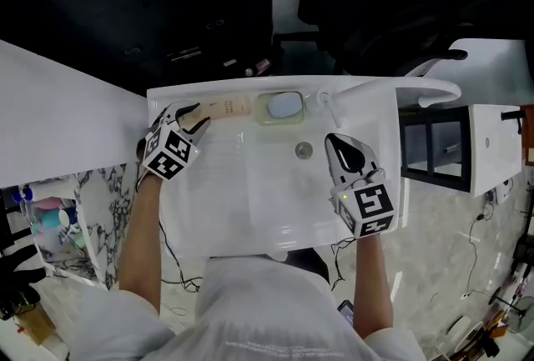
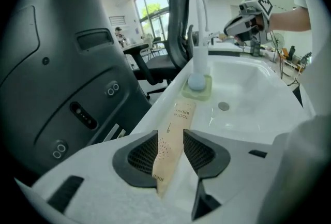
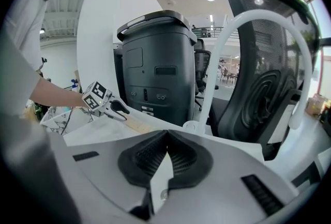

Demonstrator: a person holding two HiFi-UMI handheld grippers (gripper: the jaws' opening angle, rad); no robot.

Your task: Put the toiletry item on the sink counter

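A tan toothbrush box (image 1: 227, 109) lies flat on the white sink counter (image 1: 209, 92) along the back left rim. My left gripper (image 1: 193, 117) reaches over its near end. In the left gripper view the box (image 2: 178, 124) lies between the two pads, which stand just off its sides; that gripper (image 2: 170, 149) is open. My right gripper (image 1: 340, 149) hovers over the right side of the basin, shut, with nothing between its pads (image 3: 155, 155). It looks toward the curved faucet (image 3: 217, 78).
A green soap dish with a pale blue soap (image 1: 284, 107) sits just beyond the box, next to the faucet base (image 1: 325, 101). The drain (image 1: 304, 150) is mid-basin. A large dark grey bin (image 2: 51, 62) and an office chair (image 1: 367, 9) stand behind the sink.
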